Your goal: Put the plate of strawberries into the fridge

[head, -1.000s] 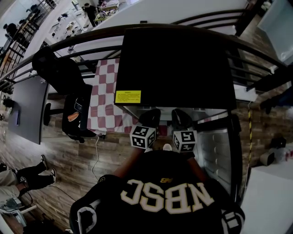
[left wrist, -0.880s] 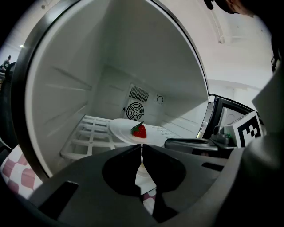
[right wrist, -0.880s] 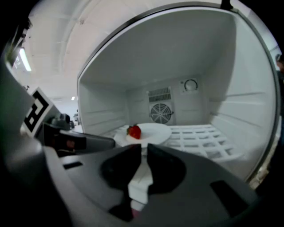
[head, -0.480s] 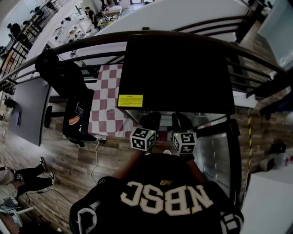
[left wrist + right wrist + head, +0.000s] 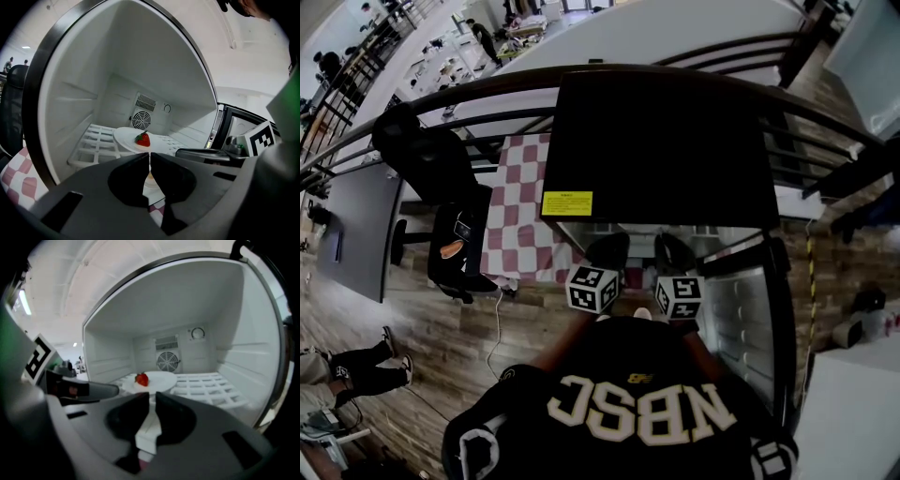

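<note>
A white plate (image 5: 129, 139) with one red strawberry (image 5: 143, 138) rests on the white slatted shelf (image 5: 91, 145) inside the open fridge (image 5: 661, 141). The right gripper view shows the same plate (image 5: 159, 379) and strawberry (image 5: 141, 378) in front of the rear fan. My left gripper (image 5: 150, 158) is outside the fridge mouth, its jaws shut with nothing between them. Beside it my right gripper (image 5: 152, 398) also has its jaws drawn together, a thin slit between them, holding nothing. Both grippers (image 5: 607, 249) (image 5: 672, 251) are side by side in the head view, apart from the plate.
The fridge door (image 5: 750, 319) stands open at my right. A red-and-white checked cloth (image 5: 520, 216) covers a table left of the fridge, next to a black chair (image 5: 455, 234). A person's legs (image 5: 356, 361) show on the wooden floor at far left.
Both grippers have shifted slightly toward me in the head view. Their jaws stand as before, and the plate stays on the shelf.
</note>
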